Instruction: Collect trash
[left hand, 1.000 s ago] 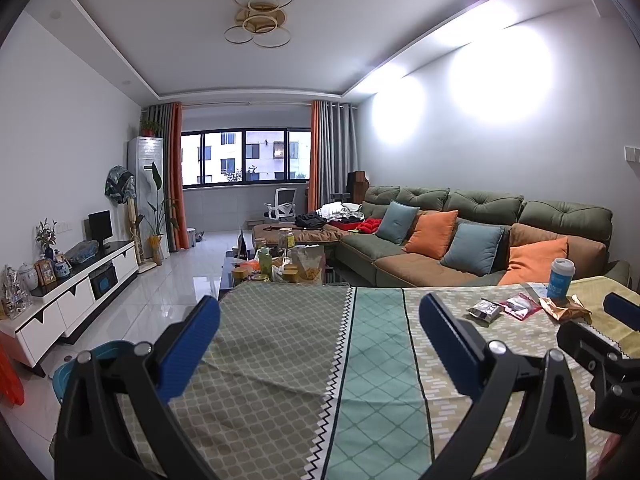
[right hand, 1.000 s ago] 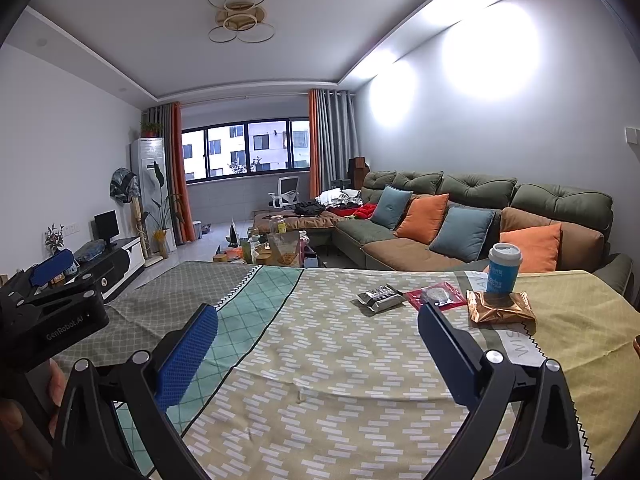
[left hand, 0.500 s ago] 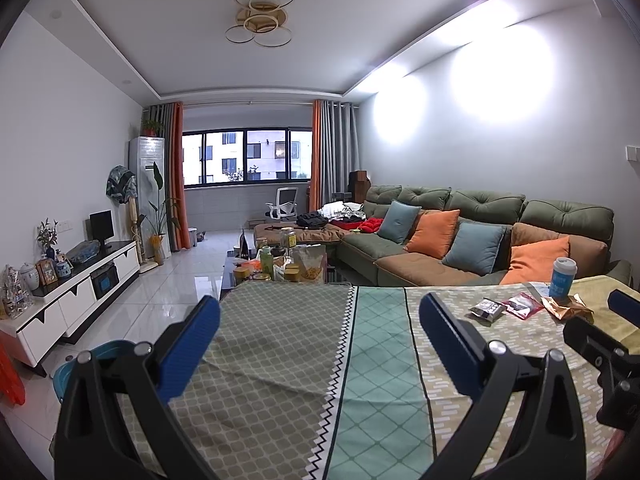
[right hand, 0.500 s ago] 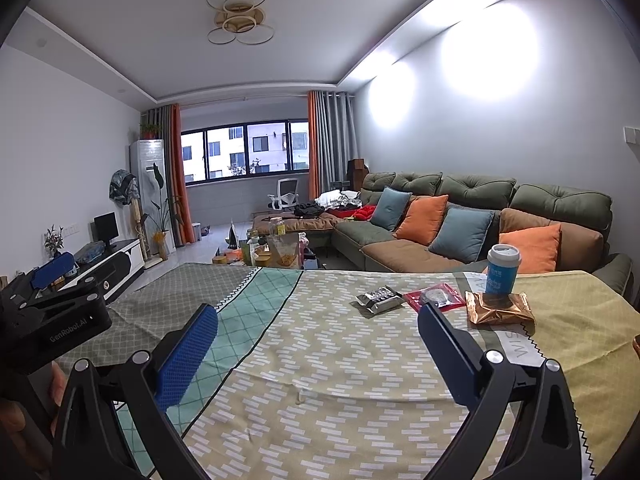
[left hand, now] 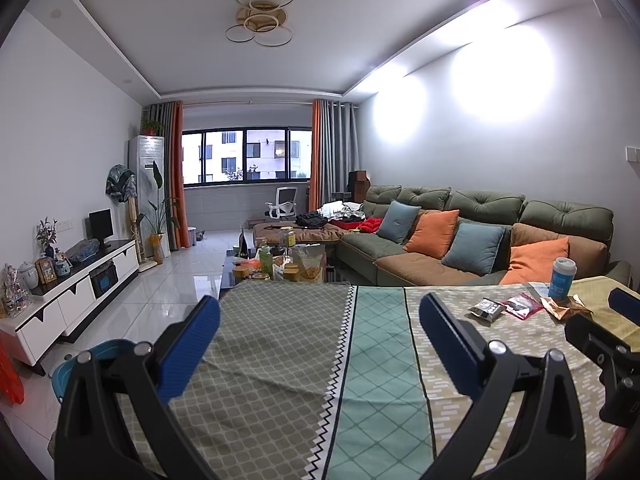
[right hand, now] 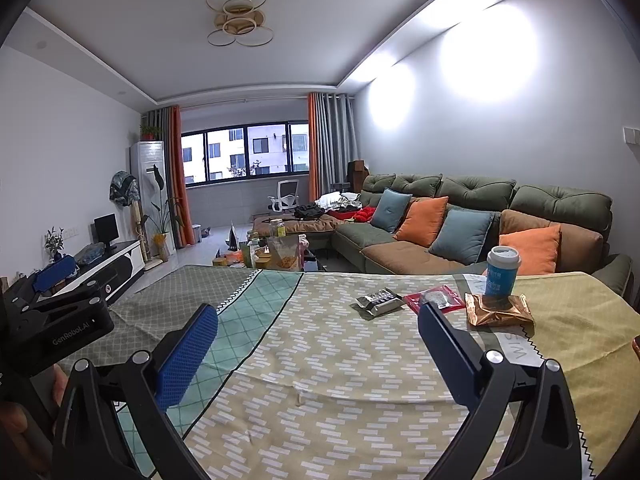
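Right wrist view: the right gripper [right hand: 318,332] hovers spread wide and empty over the patchwork tablecloth [right hand: 320,360]; ahead and slightly right lie a silver wrapper [right hand: 379,301], red packet [right hand: 436,297] and copper wrapper [right hand: 498,311] under a blue cup [right hand: 502,272]; the left gripper [left hand: 320,320], equally agape, sits farther off; the right looks nearer.

Three wrappers are lying near the table's far right edge: a silver wrapper [right hand: 379,301], a red wrapper [right hand: 436,298] and a bronze wrapper [right hand: 499,312]. One blue cup [right hand: 502,271] is standing upright on the bronze wrapper. Four cushions are sitting on the sofa [right hand: 560,204] beyond the table, two orange and two blue.
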The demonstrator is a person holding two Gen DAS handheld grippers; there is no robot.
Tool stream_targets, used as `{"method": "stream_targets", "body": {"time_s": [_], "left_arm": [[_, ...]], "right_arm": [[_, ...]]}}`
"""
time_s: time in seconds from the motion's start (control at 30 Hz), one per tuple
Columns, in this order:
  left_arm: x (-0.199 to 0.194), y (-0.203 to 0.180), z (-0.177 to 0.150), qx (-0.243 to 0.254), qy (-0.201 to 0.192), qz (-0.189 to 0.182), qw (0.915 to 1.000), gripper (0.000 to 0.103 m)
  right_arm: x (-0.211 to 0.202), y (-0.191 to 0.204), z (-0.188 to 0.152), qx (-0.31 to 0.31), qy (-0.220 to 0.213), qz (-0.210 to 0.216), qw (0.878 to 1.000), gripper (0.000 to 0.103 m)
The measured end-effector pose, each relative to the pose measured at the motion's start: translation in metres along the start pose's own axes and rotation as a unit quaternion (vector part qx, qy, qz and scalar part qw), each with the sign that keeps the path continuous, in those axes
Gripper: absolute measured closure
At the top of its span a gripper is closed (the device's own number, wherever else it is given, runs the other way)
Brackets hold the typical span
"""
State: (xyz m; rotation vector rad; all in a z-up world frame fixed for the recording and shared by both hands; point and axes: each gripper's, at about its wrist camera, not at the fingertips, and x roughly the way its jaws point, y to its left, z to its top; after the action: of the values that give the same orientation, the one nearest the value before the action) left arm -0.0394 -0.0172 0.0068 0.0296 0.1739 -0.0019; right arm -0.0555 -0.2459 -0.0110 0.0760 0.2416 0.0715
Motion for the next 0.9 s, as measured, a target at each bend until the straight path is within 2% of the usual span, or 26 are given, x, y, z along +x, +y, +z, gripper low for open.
{"method": "stream_targets", "body": {"time_s": [0.9], "left_arm": [[0.0025, -0.0012, 0.0002, -0.003, 0.002, -0.005, 1.0000, 0.003]], "right_arm": [[0.0004, -0.0010, 0.0011, 0.000, 0.000, 0.001, 1.000, 0.003]]}}
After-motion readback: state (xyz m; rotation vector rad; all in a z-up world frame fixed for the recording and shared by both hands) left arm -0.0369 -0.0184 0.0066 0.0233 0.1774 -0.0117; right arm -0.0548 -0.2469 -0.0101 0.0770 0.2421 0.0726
